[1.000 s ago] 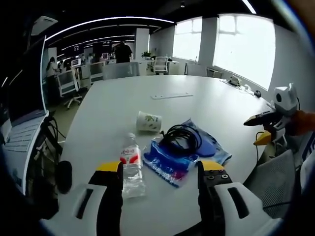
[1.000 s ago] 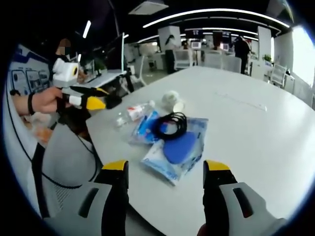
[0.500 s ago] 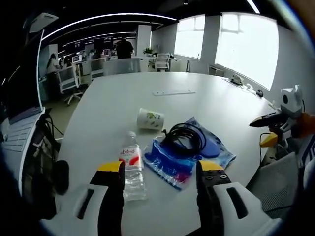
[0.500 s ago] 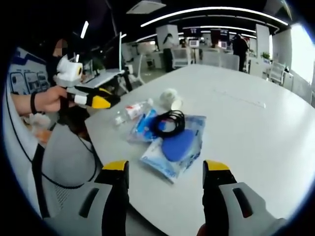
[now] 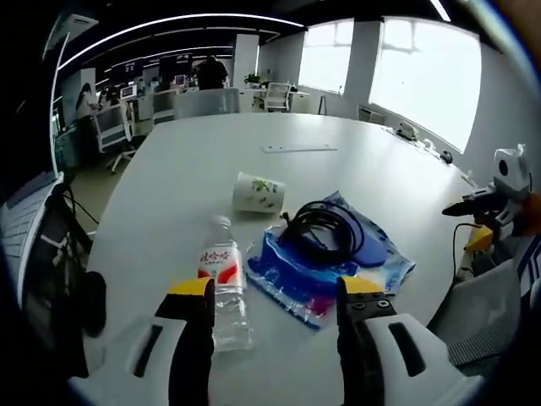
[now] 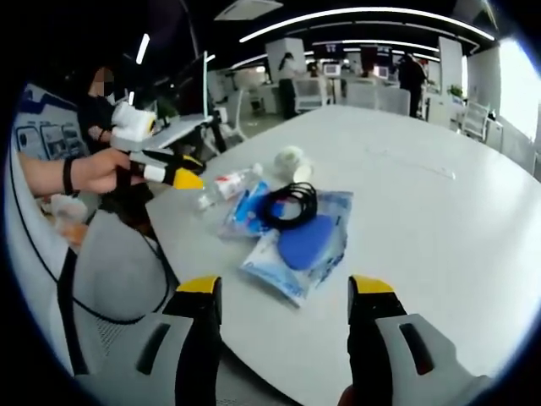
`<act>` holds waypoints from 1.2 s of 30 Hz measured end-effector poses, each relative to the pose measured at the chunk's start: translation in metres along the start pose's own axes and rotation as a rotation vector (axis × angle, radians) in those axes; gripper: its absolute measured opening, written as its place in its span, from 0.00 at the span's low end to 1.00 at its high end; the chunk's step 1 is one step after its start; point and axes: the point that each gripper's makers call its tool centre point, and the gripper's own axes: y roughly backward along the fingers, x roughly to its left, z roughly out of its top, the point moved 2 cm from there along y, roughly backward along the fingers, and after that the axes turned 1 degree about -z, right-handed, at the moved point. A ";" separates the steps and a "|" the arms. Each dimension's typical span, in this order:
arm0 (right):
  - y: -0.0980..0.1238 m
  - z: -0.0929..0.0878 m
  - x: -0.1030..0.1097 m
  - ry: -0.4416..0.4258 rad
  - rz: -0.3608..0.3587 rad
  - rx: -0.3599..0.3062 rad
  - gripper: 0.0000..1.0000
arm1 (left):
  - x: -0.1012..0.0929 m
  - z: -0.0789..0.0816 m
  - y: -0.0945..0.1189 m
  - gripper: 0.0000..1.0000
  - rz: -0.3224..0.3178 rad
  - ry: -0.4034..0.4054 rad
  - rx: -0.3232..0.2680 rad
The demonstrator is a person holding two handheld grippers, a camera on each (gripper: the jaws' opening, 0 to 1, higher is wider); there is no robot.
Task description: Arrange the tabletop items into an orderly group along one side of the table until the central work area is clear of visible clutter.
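Note:
A clear water bottle [image 5: 221,283] [image 6: 226,183] with a red label lies on its side on the white table [image 5: 194,182] [image 6: 439,228]. Beyond it, a paper cup [image 5: 257,192] [image 6: 292,161] lies tipped over. A black cable coil [image 5: 325,233] [image 6: 287,205] rests on blue plastic bags [image 5: 338,271] [image 6: 300,245]. My left gripper [image 5: 275,292] stands open just short of the bottle and bags; it appears in the right gripper view [image 6: 173,169], held by a hand. My right gripper [image 6: 285,288] is open near the table edge, short of the bags, and appears at the right of the left gripper view [image 5: 486,207].
A thin white strip [image 5: 296,148] [image 6: 414,169] lies farther out on the table. A grey chair back [image 6: 118,271] [image 5: 486,317] stands by the near edge. Office desks, chairs and people fill the background. Small items and cables [image 5: 414,139] sit at the far right rim.
The left gripper has edged forward and down toward the bottle; in the right gripper view it sits lower and closer to the table. The items on the table have not moved.

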 end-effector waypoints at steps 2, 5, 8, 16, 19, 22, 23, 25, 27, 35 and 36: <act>0.001 -0.002 0.000 -0.002 -0.002 0.006 0.59 | 0.003 0.001 -0.004 0.58 0.003 0.003 0.000; 0.002 -0.004 0.000 -0.007 -0.002 0.008 0.59 | 0.006 0.003 -0.008 0.58 0.007 0.003 0.003; 0.002 -0.006 0.000 -0.010 -0.002 0.012 0.58 | 0.010 0.006 -0.014 0.58 0.011 0.000 0.007; 0.001 -0.006 0.002 -0.013 0.004 0.013 0.58 | 0.016 0.014 -0.024 0.58 0.029 -0.005 0.017; -0.002 -0.005 0.001 -0.013 0.007 0.012 0.58 | 0.018 0.017 -0.027 0.58 0.036 -0.008 0.021; -0.003 -0.004 0.000 -0.016 0.010 0.011 0.58 | 0.022 0.021 -0.032 0.57 0.040 -0.014 0.025; -0.004 -0.004 0.000 -0.016 0.011 0.012 0.58 | 0.023 0.021 -0.033 0.57 0.043 -0.016 0.029; -0.005 -0.004 -0.001 -0.014 0.012 0.013 0.58 | 0.025 0.021 -0.036 0.57 0.042 -0.016 0.035; -0.006 -0.004 -0.001 -0.015 0.013 0.012 0.58 | 0.027 0.021 -0.038 0.57 0.047 -0.020 0.044; -0.009 -0.005 -0.003 -0.022 0.017 0.015 0.58 | 0.039 0.020 -0.048 0.57 0.061 -0.025 0.085; -0.009 -0.005 -0.002 -0.023 0.019 0.016 0.58 | 0.041 0.020 -0.050 0.57 0.063 -0.025 0.092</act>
